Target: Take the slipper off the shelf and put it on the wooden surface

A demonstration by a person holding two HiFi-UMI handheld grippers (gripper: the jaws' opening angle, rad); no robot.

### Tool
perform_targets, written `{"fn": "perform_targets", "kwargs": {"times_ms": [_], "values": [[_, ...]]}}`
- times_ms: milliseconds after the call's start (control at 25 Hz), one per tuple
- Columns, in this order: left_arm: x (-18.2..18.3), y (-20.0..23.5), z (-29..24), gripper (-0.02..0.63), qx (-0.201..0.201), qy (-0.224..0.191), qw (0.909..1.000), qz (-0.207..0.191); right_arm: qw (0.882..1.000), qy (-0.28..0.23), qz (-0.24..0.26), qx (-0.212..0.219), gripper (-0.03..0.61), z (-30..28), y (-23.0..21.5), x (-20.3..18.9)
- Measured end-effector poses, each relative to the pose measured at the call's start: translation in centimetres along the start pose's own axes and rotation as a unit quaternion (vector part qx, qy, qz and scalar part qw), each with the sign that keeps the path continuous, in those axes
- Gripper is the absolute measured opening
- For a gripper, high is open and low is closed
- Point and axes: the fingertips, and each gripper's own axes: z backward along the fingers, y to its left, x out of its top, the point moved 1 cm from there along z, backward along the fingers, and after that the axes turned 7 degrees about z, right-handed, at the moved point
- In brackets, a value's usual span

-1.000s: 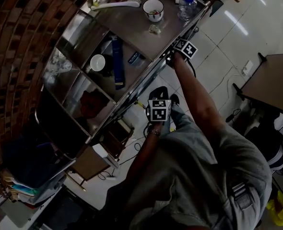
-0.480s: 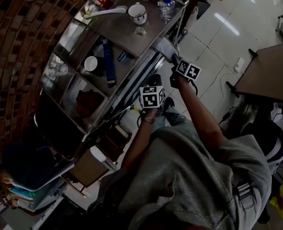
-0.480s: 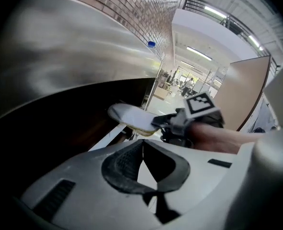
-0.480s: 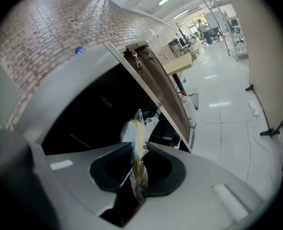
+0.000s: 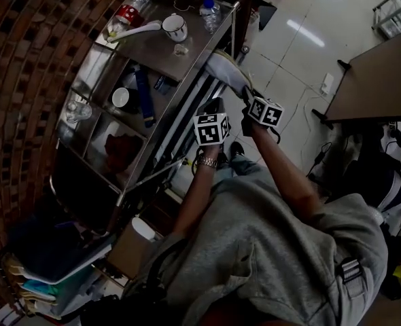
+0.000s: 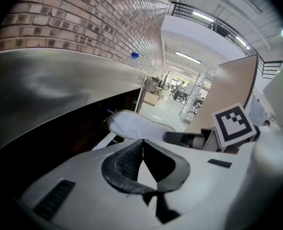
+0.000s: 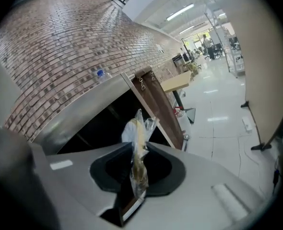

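- Clamped in the jaws of the right gripper point(image 5: 248, 99): a pale grey, soft-soled slipper point(image 5: 226, 72), those jaws having just been closing to a narrow gap on its edge.
- Seen edge-on in the right gripper view, wrapped in what looks like clear plastic film, though hard to tell for sure.
- Held in the air just beside the front edge of the grey steel shelf unit point(image 5: 153, 46), near its top level.
- Well apart from the brown wooden table point(image 5: 380, 66) at the right of the head view.
- Pressed together tip to tip: the jaws of the left gripper point(image 5: 215, 106), with nothing between them.
- Hovering just beside the right gripper, below the slipper in the head view, and pointing towards the slipper's pale sole in the left gripper view.
- Standing on the top shelf: a white mug point(image 5: 175, 27), a clear plastic bottle with a blue cap point(image 5: 209, 12) and a white long-handled brush point(image 5: 139, 29).
- Behind the shelves, a red-brown brick wall point(image 5: 24, 80); under the grippers, a white tiled floor point(image 5: 289, 53).
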Motion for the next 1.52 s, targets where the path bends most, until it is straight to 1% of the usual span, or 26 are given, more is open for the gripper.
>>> {"fn": "perform_targets", "kwargs": {"times_ms": [160,320,400,520,600,640,720,800,880,920,1000,1080,1160,1280,1360,1520], "values": [[-2.0,-1.7,0.5,0.005,-0.022,0.007,0.9997,-0.005,1.0,-0.015,0.003,-0.025,0.057,3.6,-0.9,-0.6],[-4.9,-4.1,0.9,0.005,-0.043,0.009,0.9988,0.022,0.998,-0.032,0.007,-0.049,0.057,8.8,-2.3,-1.8],[-6.2,-5.7,2.0,0.005,-0.053,0.009,0.9982,0.028,0.998,-0.044,0.018,-0.05,0.057,11.4,-2.6,-2.3],[-8.4,-8.3,4.9,0.005,-0.055,-0.004,0.9985,0.005,0.997,-0.053,0.034,-0.036,0.057,15.1,-2.3,-4.0],[-11.0,-9.6,7.3,0.005,-0.045,-0.008,0.999,-0.005,0.997,-0.053,0.048,-0.028,0.057,18.0,-2.2,-5.9],[-12.3,-9.9,8.6,0.005,-0.036,-0.01,0.9993,-0.001,0.997,-0.052,0.053,-0.022,0.057,19.5,-2.1,-7.0],[-14.3,-9.9,11.3,0.005,-0.014,-0.026,0.9992,0.026,0.997,-0.052,0.063,-0.001,0.057,21.9,-1.6,-8.8],[-15.9,-10.2,14.6,0.005,0.009,-0.054,0.9973,0.049,0.995,-0.056,0.075,0.022,0.057,24.2,-0.7,-10.3],[-18.3,-11.4,17.6,0.005,0.031,-0.072,0.9955,0.053,0.994,-0.056,0.086,0.037,0.057,26.9,-0.2,-11.9],[-20.0,-12.2,18.8,0.005,0.041,-0.072,0.9953,0.05,0.994,-0.053,0.088,0.042,0.057,28.3,-0.1,-12.7],[-23.8,-13.4,20.9,0.005,0.058,-0.054,0.9958,0.045,0.995,-0.039,0.081,0.05,0.057,31.2,-0.1,-15.1],[-26.5,-14.1,23.2,0.005,0.072,-0.046,0.9955,0.042,0.995,-0.021,0.077,0.065,0.057,33.8,0.3,-18.0],[-27.6,-14.4,25.0,0.005,0.086,-0.057,0.9938,0.041,0.993,-0.003,0.088,0.083,0.057,35.6,0.7,-20.2],[-28.4,-14.1,27.4,0.005,0.1,-0.082,0.9898,0.06,0.988,0.024,0.112,0.102,0.057,37.2,2.0,-22.5],[-28.9,-13.1,29.6,0.005,0.111,-0.094,0.9869,0.069,0.984,0.032,0.129,0.121,0.057,37.7,4.4,-23.6],[-29.4,-9.5,34.9,0.005,0.148,-0.123,0.9791,0.066,0.975,0.032,0.149,0.163,0.057,37.6,10.7,-25.7]]}}
